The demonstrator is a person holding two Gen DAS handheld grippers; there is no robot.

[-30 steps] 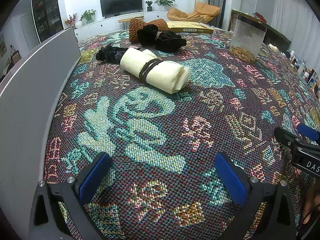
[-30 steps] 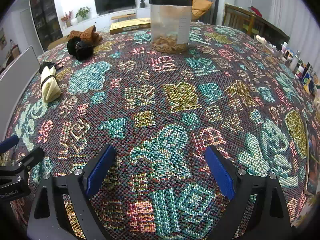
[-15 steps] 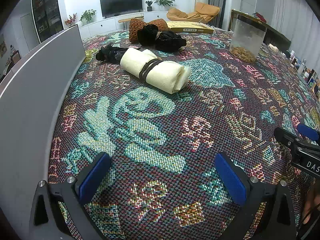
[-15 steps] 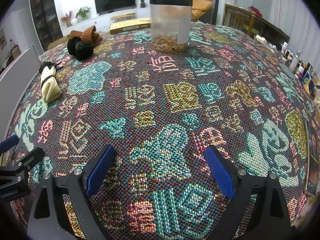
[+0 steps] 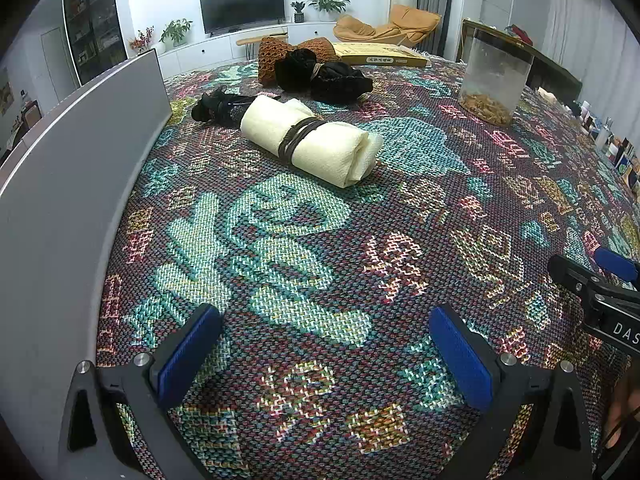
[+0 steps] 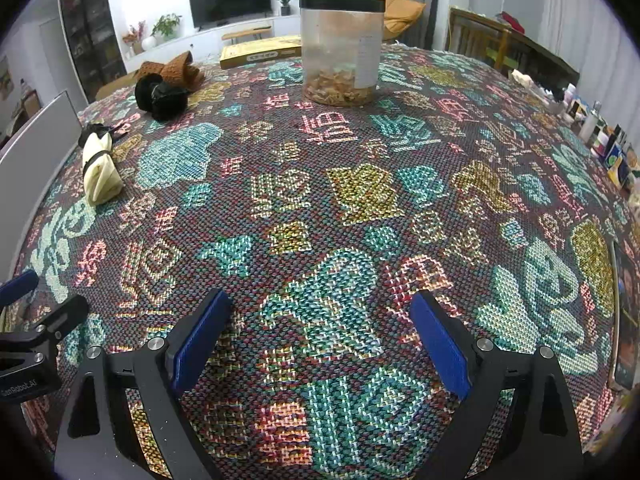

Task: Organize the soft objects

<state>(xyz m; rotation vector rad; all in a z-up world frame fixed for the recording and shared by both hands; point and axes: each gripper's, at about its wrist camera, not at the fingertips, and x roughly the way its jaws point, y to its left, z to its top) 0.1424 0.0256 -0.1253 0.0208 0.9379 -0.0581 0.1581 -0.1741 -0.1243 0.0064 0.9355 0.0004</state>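
Nothing has shifted: both my left gripper (image 5: 320, 354) and right gripper (image 6: 320, 338) hover wide open, empty, over the woven cloth (image 5: 400, 248). Ahead-left lies the cream towel roll (image 5: 312, 142), nearer my left, its long axis slanting left-far to right-near.
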